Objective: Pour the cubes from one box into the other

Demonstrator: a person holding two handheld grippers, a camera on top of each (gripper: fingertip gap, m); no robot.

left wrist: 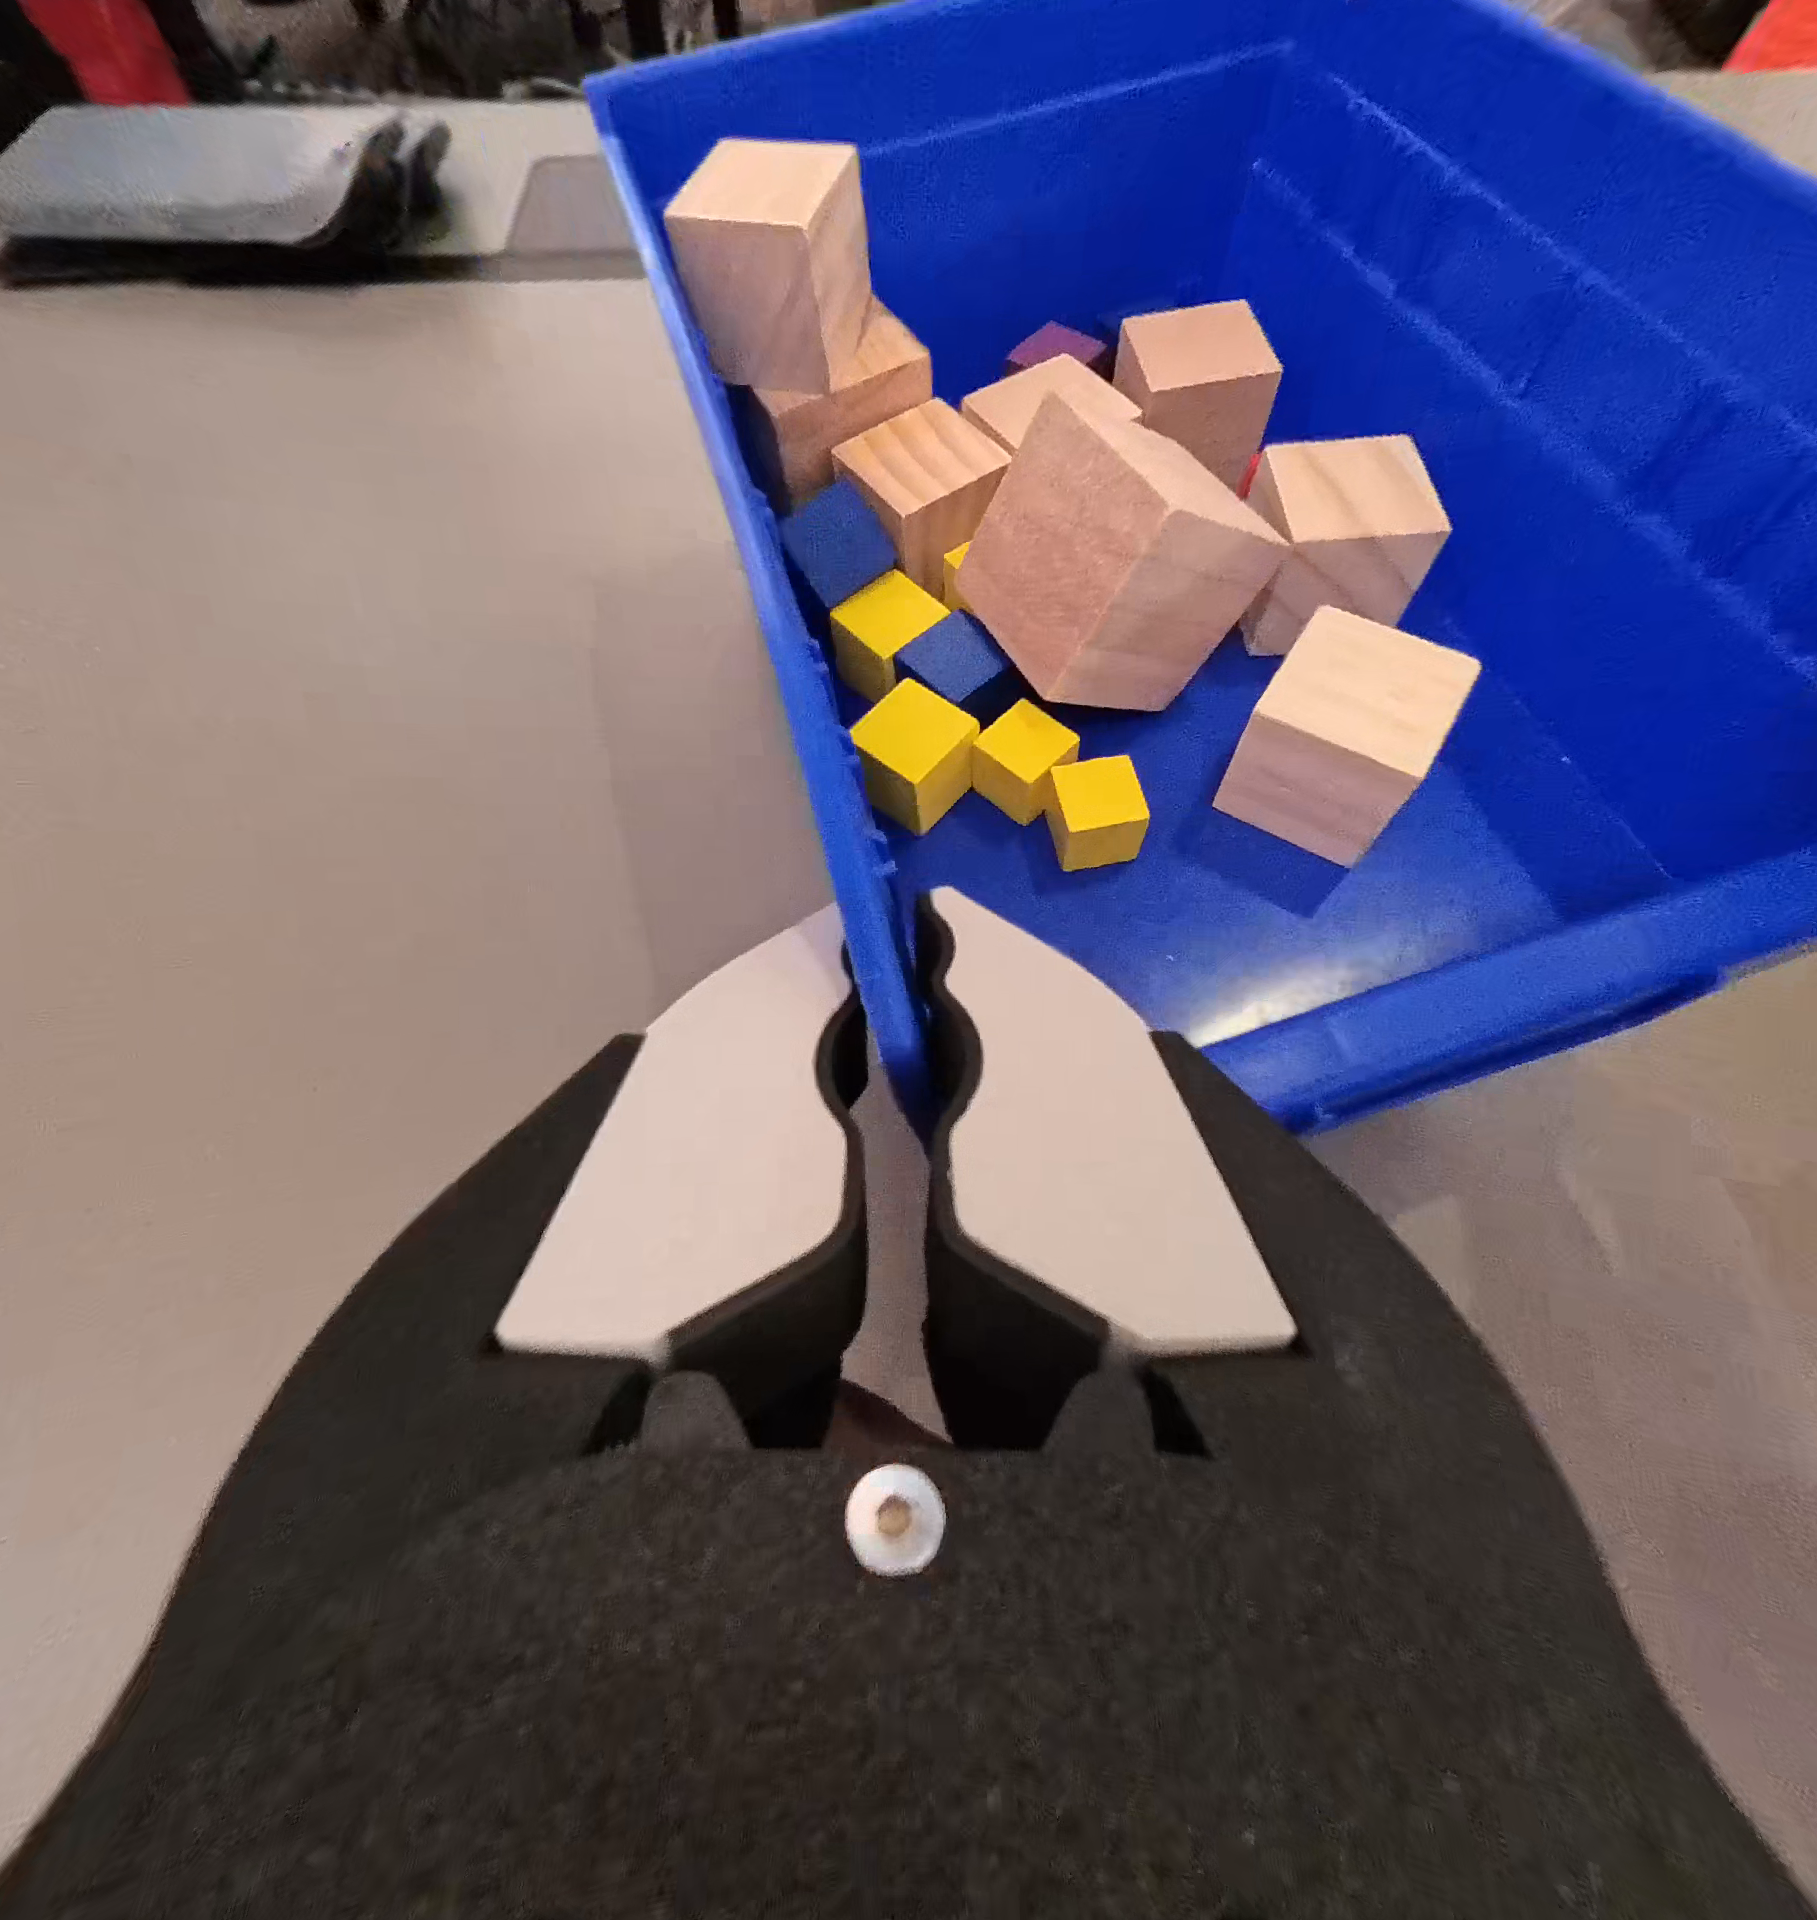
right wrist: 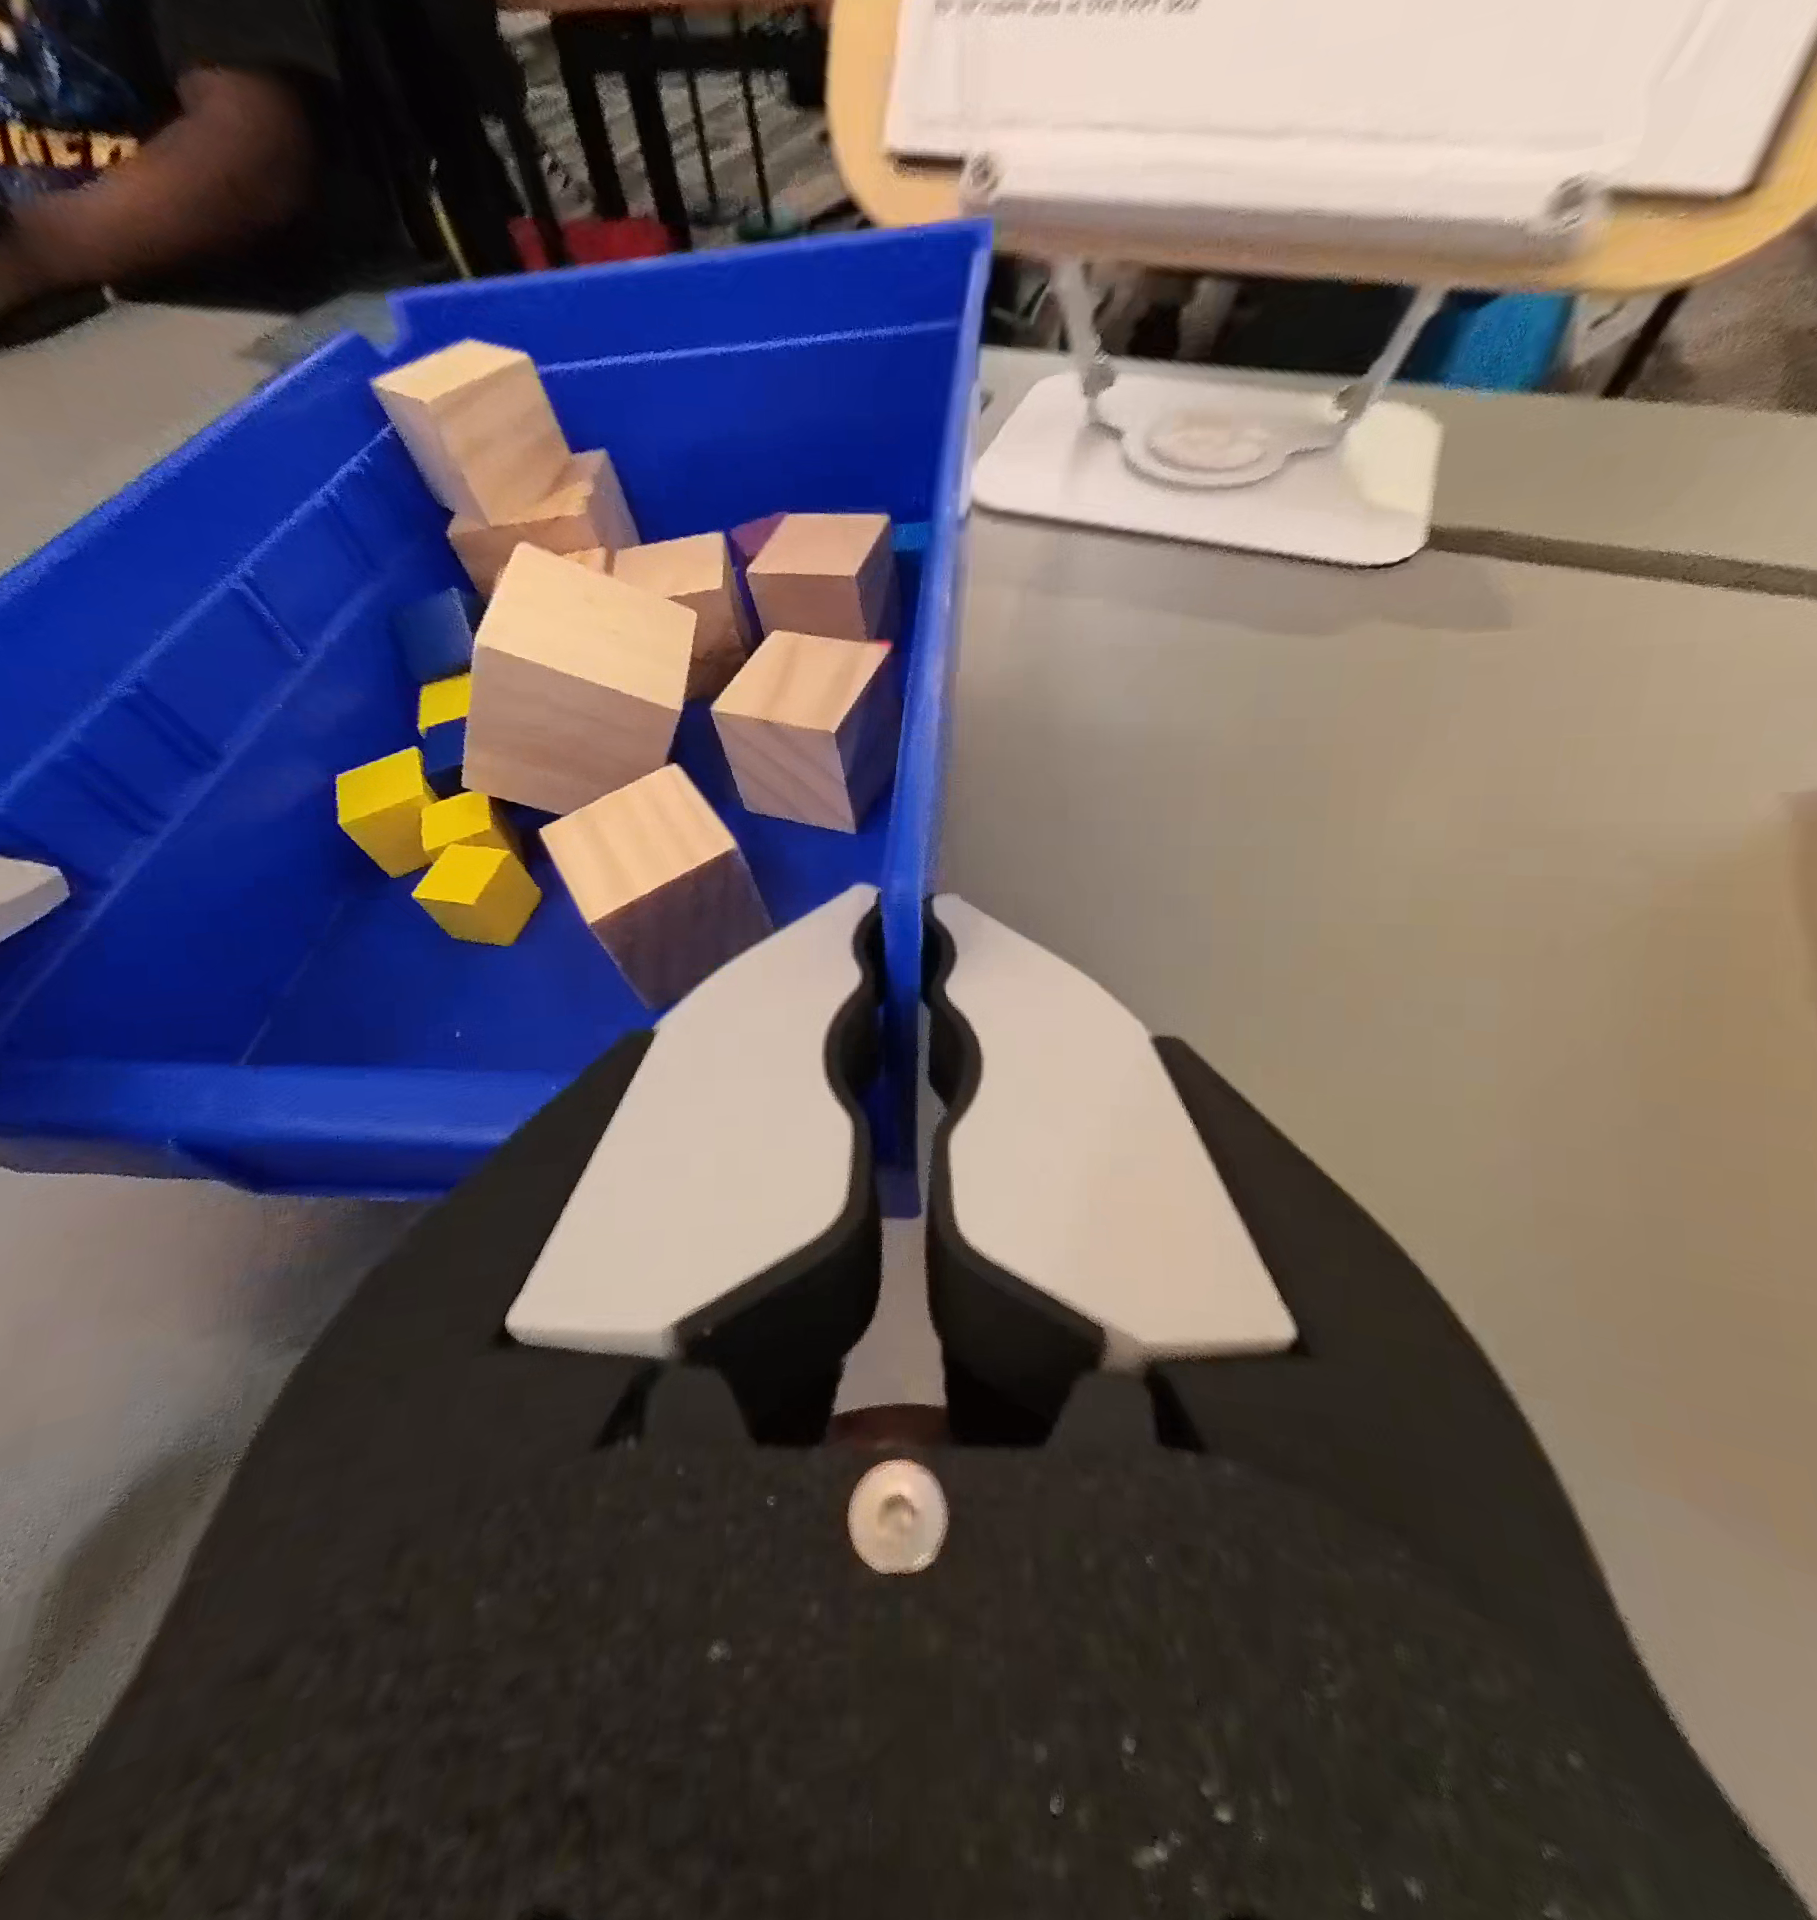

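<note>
Left claw (left wrist: 888, 997) and right claw (right wrist: 902, 997) clamped on opposite walls of tilted blue bin (left wrist: 1506, 312). Stiff plastic, probably light. Loose wooden cubes (left wrist: 1122, 561) likely to slide fast

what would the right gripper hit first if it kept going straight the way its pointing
The right gripper is already shut on the blue bin, its side wall running ahead between the fingers. Beyond it the white stand probably comes next, though depth is unclear.

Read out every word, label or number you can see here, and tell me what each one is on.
On the white sheet held by the stand: one line of print at the top edge, too blurred and cut off to read.
On a person's dark shirt: printed lettering, blurred and cropped, not readable.
On the blue box and the cubes: no writing visible.
</note>
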